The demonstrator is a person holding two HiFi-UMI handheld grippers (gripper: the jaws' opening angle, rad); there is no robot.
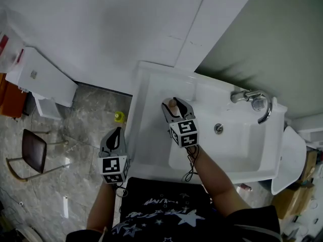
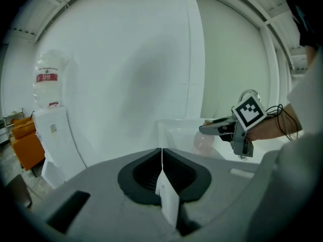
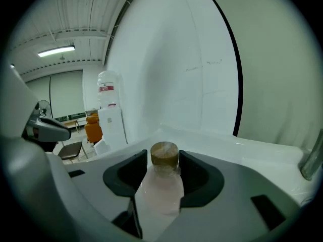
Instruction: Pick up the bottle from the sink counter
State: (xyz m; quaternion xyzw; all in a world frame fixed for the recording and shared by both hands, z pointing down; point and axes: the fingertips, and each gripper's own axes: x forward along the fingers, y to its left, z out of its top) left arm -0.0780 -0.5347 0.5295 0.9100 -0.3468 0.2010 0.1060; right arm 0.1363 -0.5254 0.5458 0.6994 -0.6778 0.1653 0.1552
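Right gripper (image 1: pixel 177 105): positioned over the left ledge of the white ceramic sink (image 1: pixel 151 84), toward its rear edge and well apart from the chrome tap (image 1: pixel 255 101). The small translucent pink plastic bottle with a tan round cap (image 3: pixel 160 185) stands upright between its jaws. In the right gripper view the two black pads (image 3: pixel 197 178) sit one on each side of the bottle, the cap and neck level with them and the wider body filling the gap lower down. The jaws stand roughly half apart and are pressed onto the bottle on both sides; the bottle is centred in the gap, with its cap near the finger ends.

From the left gripper view the bottle hangs directly beneath the right gripper at the level of the sink ledge. Whether its base rests on the ledge cannot be confirmed.

Left gripper (image 1: pixel 116 133): held to the left of the sink, over the grey marbled floor (image 1: pixel 86 110), well apart from the bottle. Its jaws are fully together, meeting along a thin seam, with nothing gripped.
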